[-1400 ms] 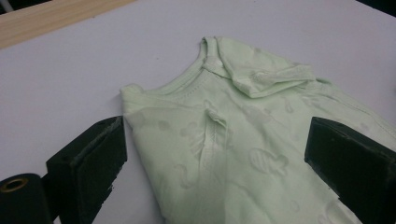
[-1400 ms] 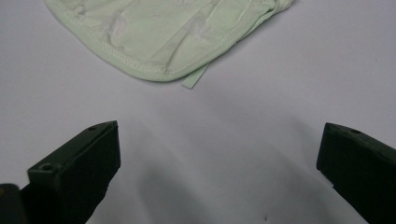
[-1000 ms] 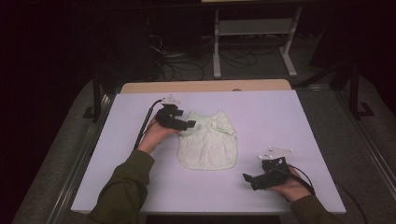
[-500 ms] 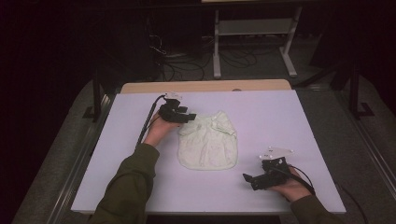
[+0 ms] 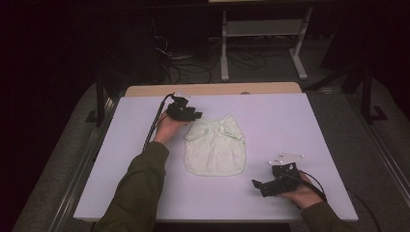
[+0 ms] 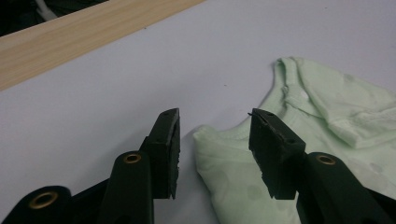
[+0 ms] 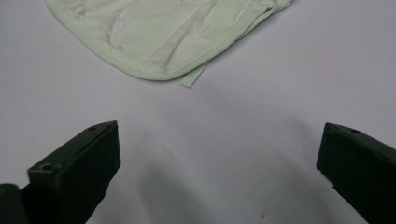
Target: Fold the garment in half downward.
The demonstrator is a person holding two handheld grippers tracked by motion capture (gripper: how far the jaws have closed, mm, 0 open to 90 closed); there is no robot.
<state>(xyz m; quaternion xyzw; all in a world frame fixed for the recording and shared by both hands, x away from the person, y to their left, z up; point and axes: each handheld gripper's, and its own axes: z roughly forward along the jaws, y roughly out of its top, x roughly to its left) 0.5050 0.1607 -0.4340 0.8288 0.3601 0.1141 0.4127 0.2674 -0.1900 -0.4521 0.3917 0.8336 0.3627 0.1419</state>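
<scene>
My left gripper (image 5: 192, 116) sits at the far left corner of the pale green garment (image 5: 215, 146), which lies flat on the white table cover (image 5: 290, 121). In the left gripper view its jaws have just been closing, but a gap remains between them. The garment's shoulder corner (image 6: 219, 140) lies in that gap, a little nearer the right-hand pad (image 6: 271, 149). The pads do not press on the cloth; I see no fabric pinched or lifted. The neckline and a folded sleeve lie ahead and to the right of this gripper. The bare wooden table edge (image 6: 70, 42) runs beyond it to the left.

My right gripper (image 5: 258, 185) rests low on the cover at the near right, well apart from the garment. Its jaws stand wide apart with only bare cover between them. In the right gripper view the garment's rounded hem (image 7: 140, 70) lies ahead and slightly left of the jaws, not touching them. A small tab of fabric (image 7: 192, 77) pokes out from under the hem.
</scene>
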